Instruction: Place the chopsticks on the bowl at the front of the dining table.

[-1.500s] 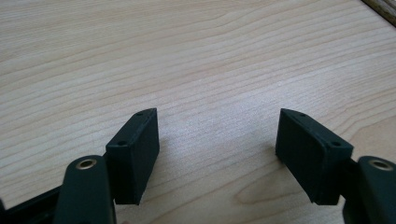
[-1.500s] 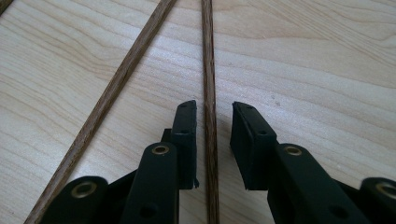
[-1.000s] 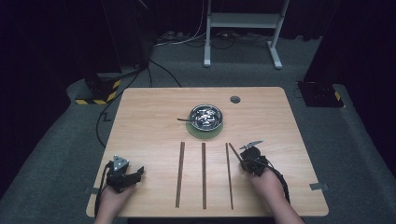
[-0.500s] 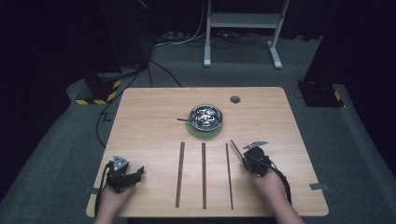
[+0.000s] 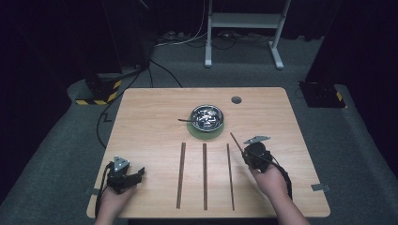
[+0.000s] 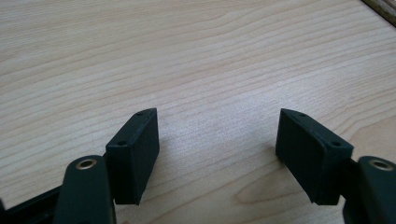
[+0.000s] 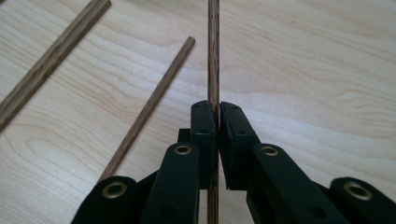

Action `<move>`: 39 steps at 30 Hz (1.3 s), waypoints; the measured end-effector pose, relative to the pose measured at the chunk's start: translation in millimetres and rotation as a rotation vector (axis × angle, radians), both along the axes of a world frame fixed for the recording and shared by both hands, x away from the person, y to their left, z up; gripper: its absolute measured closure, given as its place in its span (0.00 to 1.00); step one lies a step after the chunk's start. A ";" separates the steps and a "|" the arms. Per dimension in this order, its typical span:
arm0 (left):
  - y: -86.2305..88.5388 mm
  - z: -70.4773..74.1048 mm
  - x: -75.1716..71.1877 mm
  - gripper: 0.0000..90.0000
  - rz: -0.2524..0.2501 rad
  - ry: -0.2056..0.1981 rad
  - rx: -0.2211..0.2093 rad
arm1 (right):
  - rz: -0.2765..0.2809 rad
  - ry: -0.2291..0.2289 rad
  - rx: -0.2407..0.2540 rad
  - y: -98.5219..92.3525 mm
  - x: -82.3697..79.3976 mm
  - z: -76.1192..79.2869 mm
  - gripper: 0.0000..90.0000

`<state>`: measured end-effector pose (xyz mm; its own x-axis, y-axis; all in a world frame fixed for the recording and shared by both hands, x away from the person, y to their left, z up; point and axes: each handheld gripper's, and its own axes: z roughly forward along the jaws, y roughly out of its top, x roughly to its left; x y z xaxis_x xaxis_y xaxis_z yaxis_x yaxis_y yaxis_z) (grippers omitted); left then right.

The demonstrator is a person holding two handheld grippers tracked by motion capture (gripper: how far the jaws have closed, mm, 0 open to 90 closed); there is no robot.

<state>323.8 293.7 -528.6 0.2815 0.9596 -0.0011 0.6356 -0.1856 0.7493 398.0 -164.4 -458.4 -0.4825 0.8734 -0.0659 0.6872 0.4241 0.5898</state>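
Pale wood table (image 5: 141, 122), wavy grain running across it; three dark brown sticks (image 5: 204, 174) lying on it, and a fourth brown stick (image 7: 213, 51) streaked with fine lengthwise grain between black jaws of the right gripper (image 7: 217, 114). Left gripper (image 6: 217, 140) matte black too. Shiny silver bowl (image 5: 207, 116) on a dull green mat (image 5: 206, 134). Grey carpet (image 5: 61, 154), yellow-and-black hazard stripes (image 5: 101, 96) on a block

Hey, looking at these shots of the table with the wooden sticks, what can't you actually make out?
- High view: contents of the round metal bowl, too small and glinting to identify.
- Right gripper view: near end of the thin brown wooden stick clamped in the right gripper, cut off by the bottom edge.
- Left gripper view: a brown wooden strip, cropped by the top corner.
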 end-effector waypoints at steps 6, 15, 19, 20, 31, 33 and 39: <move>0.0 0.0 0.0 0.34 0.000 0.000 0.000 | 0.003 -0.021 0.011 3.0 3.2 11.0 0.94; 0.0 0.0 0.0 0.34 0.000 0.000 0.000 | 0.009 -0.023 0.021 8.3 9.3 17.4 0.94; 0.0 0.0 0.0 0.34 0.000 0.000 0.000 | 0.005 -0.024 0.037 11.4 14.0 20.4 0.94; 0.0 0.0 0.0 0.34 0.000 0.000 0.000 | 0.005 -0.022 0.040 12.0 15.0 21.0 0.94; 0.0 0.0 0.0 0.34 0.000 0.000 0.000 | 0.006 -0.029 0.049 23.7 29.2 31.1 0.94; 0.0 0.0 0.0 0.34 0.000 0.000 0.000 | 0.004 -0.030 0.052 25.1 30.9 31.5 0.94; -0.1 0.0 0.0 0.33 -0.001 0.001 0.000 | -0.002 -0.027 0.058 33.8 42.9 31.9 0.94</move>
<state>323.8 293.6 -528.6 0.2826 0.9592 -0.0013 0.6358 -0.1863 0.7490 440.9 -130.7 -426.4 -0.4792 0.8773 -0.0280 0.6717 0.3871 0.6316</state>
